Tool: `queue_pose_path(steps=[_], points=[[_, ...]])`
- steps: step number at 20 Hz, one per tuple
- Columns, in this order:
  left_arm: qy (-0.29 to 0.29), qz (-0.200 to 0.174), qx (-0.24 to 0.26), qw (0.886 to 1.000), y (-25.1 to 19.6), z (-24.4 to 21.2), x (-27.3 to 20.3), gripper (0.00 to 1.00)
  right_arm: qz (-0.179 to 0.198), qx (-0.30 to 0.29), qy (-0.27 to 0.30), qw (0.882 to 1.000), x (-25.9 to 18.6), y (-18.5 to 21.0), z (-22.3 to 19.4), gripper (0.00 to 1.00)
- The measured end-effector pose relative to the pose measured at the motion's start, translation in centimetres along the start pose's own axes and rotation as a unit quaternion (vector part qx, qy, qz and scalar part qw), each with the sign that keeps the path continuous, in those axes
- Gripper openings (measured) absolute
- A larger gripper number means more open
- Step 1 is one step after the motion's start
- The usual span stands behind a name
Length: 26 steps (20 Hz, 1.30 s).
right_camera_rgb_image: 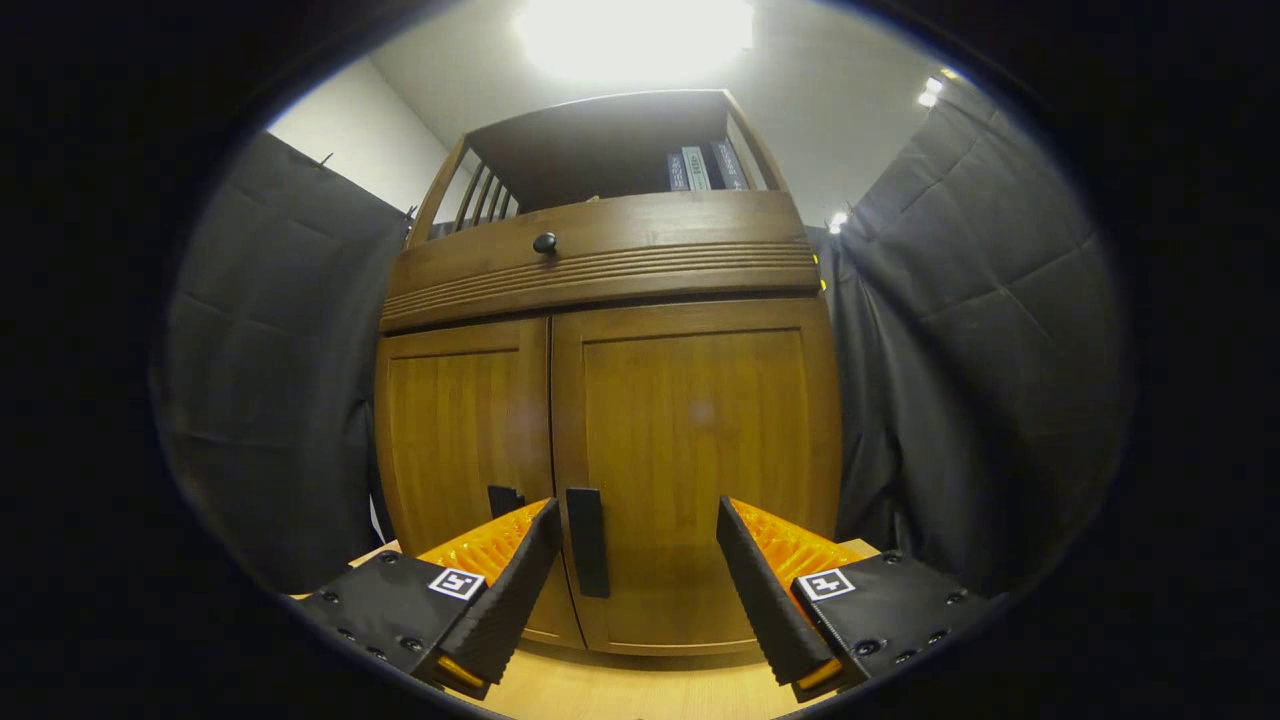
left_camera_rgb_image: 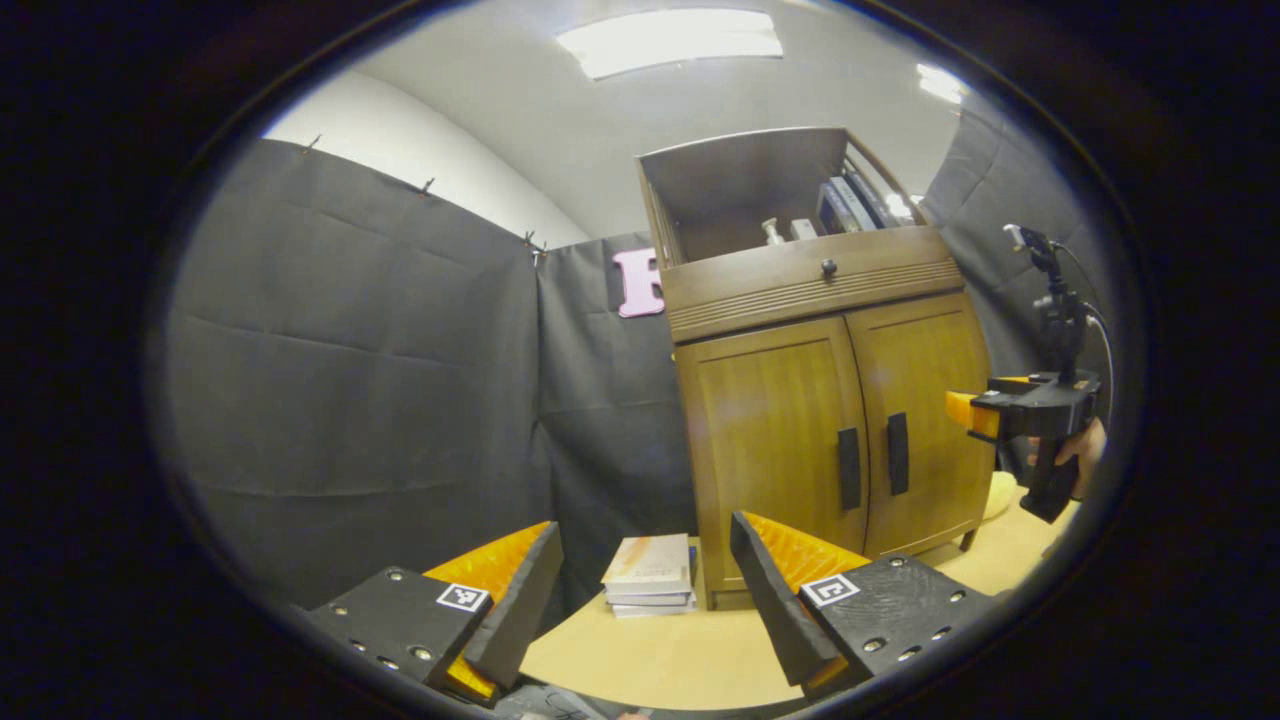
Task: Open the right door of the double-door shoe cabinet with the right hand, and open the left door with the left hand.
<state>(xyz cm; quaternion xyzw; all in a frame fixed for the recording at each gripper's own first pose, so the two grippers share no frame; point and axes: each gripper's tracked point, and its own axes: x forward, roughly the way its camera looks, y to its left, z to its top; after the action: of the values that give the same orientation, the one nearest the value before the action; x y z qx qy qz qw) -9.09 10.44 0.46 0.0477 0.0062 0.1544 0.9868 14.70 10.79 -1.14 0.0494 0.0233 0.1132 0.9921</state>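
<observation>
While both tools gape wide, shoe cabinet stands wooden, both doors closed, dark handles.

Open tabletop before the closed shoe cabinet, stack of books lying just left of its base (against the booth curtain), right claw spread close to the right door handle, nothing between.
</observation>
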Motion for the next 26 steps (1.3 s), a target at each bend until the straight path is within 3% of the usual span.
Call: queue_pose_path(steps=[6,8,15,17,20,23,25,26], points=[[0.008,0.034,0.009,0.999,2.9,-0.3,-1.0,1.00,0.011,0.011,0.025,1.000,4.9,1.2,-1.6,0.98],[0.011,0.042,0.013,0.999,3.0,-0.2,-1.4,1.00,0.012,0.007,0.034,0.999,6.0,1.5,-2.6,0.93],[0.019,0.071,0.020,0.997,4.2,-0.5,-2.0,1.00,0.012,-0.004,0.066,0.998,9.3,2.9,-5.8,0.95],[0.022,0.077,0.020,0.997,4.5,-0.2,-2.5,1.00,0.008,-0.003,0.074,0.997,10.1,3.1,-6.4,0.80],[0.023,0.085,0.021,0.996,4.8,0.1,-2.6,1.00,0.016,0.001,0.092,0.996,11.0,3.7,-7.4,0.77],[0.021,0.092,0.023,0.995,4.9,0.0,-2.8,1.00,0.015,-0.007,0.099,0.995,11.6,4.3,-8.5,0.46],[0.023,0.094,0.021,0.995,4.9,-0.1,-2.9,1.00,0.012,-0.011,0.100,0.995,11.1,4.2,-8.2,0.39],[0.023,0.093,0.020,0.995,4.8,-0.1,-2.9,1.00,0.012,-0.006,0.101,0.995,11.3,4.2,-8.1,0.28]])
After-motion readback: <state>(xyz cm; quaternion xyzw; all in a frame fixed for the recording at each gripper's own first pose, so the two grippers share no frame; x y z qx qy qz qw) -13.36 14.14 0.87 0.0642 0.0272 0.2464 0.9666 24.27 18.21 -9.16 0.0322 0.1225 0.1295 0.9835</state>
